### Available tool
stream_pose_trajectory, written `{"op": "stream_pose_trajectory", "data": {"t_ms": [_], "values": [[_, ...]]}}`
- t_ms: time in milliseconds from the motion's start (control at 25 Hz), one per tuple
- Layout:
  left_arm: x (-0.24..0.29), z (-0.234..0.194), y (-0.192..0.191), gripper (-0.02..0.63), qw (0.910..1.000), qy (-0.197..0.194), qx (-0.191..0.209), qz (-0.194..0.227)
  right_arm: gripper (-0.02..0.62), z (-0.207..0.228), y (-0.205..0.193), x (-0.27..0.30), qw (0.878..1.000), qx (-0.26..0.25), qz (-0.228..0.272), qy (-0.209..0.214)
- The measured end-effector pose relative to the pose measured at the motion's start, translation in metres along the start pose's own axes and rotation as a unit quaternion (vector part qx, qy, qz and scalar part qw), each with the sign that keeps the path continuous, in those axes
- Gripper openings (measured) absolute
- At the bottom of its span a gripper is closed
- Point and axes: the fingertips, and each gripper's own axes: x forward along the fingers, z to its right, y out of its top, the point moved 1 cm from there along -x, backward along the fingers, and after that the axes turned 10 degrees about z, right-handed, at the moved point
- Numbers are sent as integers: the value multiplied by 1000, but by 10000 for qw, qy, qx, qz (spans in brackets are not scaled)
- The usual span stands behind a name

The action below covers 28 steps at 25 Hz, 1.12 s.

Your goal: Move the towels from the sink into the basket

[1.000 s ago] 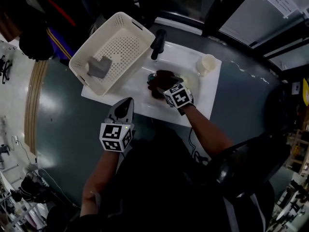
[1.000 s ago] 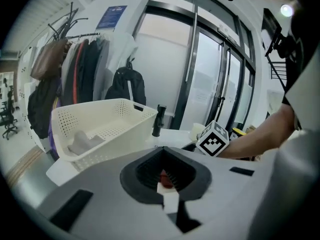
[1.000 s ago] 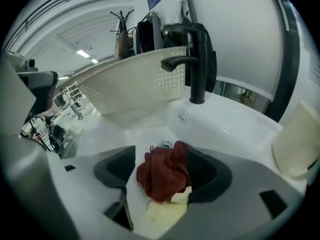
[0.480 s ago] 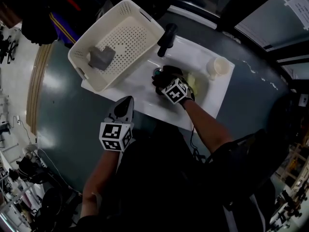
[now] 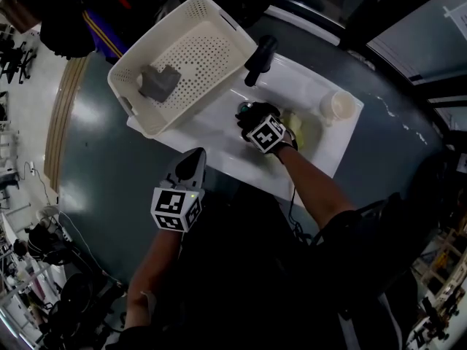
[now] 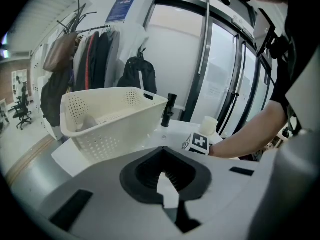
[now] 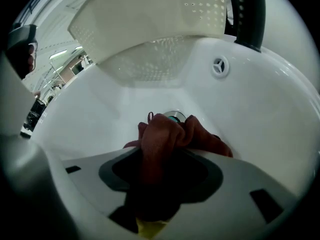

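A red-brown towel (image 7: 165, 134) lies bunched over the drain (image 7: 175, 116) of the white sink (image 7: 260, 114). My right gripper (image 7: 160, 151) is down in the sink (image 5: 306, 86), its jaws closing, with a fold of this towel pinched between them. A yellow towel (image 5: 298, 126) lies beside it in the bowl. The white perforated basket (image 5: 193, 53) stands left of the sink and holds a grey towel (image 5: 159, 82). My left gripper (image 5: 188, 168) hovers shut with nothing in it in front of the counter, its tip pointing at the basket (image 6: 112, 116).
A black faucet (image 5: 260, 59) rises at the sink's back edge, between sink and basket. A white cup (image 5: 338, 106) stands at the sink's right corner. Dark grey floor surrounds the white counter. Coats hang on a rack (image 6: 75, 64) behind the basket.
My right gripper has sunk a little deeper into the sink over the drain. The left gripper has stayed where it was.
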Motion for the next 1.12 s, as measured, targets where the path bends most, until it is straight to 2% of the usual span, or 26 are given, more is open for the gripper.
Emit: {"op": "stream_pose_trajectory", "data": {"t_ms": [120, 320, 480, 760, 960, 1120], "values": [[-2, 9, 8, 6, 9996, -188, -61, 225, 164, 0, -1, -2, 9999, -153, -52, -20], [-14, 0, 20, 6, 9993, -61, 76, 373, 100, -5, 4, -8, 9998, -143, 22, -135], [-24, -7, 34, 6, 9975, 12, 174, 679, 94, -2, 21, -25, 9986, -105, 303, -420], [-37, -16, 62, 6, 9928, -403, 417, 1053, 94, -6, 49, -71, 9913, 239, 896, -929], [-55, -29, 82, 6, 9879, -698, 438, 1317, 95, -15, 72, -110, 9781, 770, 1501, -1219], [-67, -36, 93, 6, 9836, -940, 480, 1461, 98, -17, 87, -137, 9613, 1097, 2017, -1522]]}}
